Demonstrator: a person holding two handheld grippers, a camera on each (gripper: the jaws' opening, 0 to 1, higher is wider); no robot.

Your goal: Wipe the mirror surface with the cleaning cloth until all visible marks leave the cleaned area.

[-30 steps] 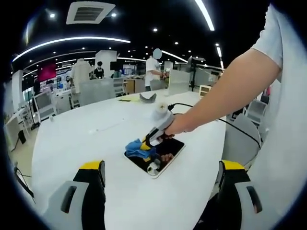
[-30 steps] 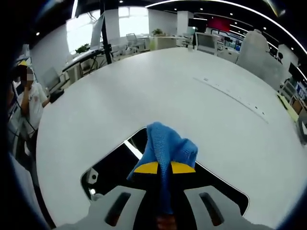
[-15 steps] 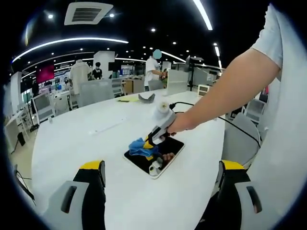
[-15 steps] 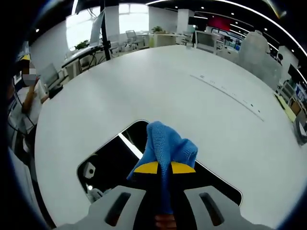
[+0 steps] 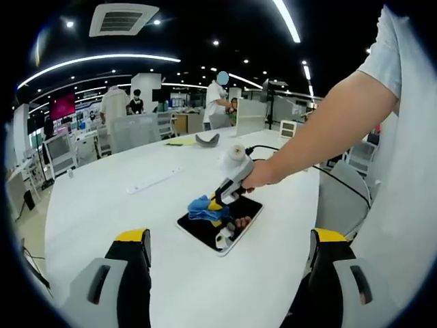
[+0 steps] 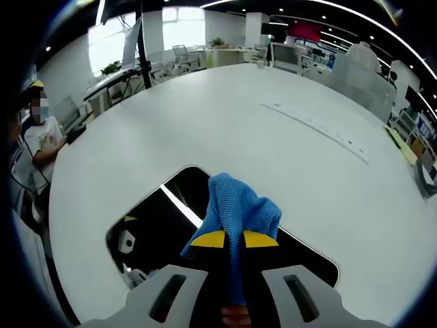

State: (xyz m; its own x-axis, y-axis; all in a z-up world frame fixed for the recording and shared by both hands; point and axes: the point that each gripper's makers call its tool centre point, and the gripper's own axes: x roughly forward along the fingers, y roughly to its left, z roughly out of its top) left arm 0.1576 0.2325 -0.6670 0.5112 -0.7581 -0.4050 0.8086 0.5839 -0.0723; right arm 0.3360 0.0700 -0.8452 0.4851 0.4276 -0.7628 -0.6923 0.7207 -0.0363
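Wiping step: cloth (image 6: 235,205) clamped by R gripper (image 6: 234,239) fingers on mirror (image 6: 157,225); L gripper (image 5: 232,239) held released. Next: remaining glass to be swept.

A white power strip (image 5: 153,180) lies on the round white table (image 5: 102,205), people standing beyond it.

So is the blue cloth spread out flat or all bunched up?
Bunched up. The blue cloth sits in a crumpled lump, pinched by the right hand-held gripper over the mirror.

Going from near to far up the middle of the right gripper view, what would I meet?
Yellow-tipped fingers → blue cloth pinched between them → dark mirror lying flat → white table → white power strip → office desks at the back.
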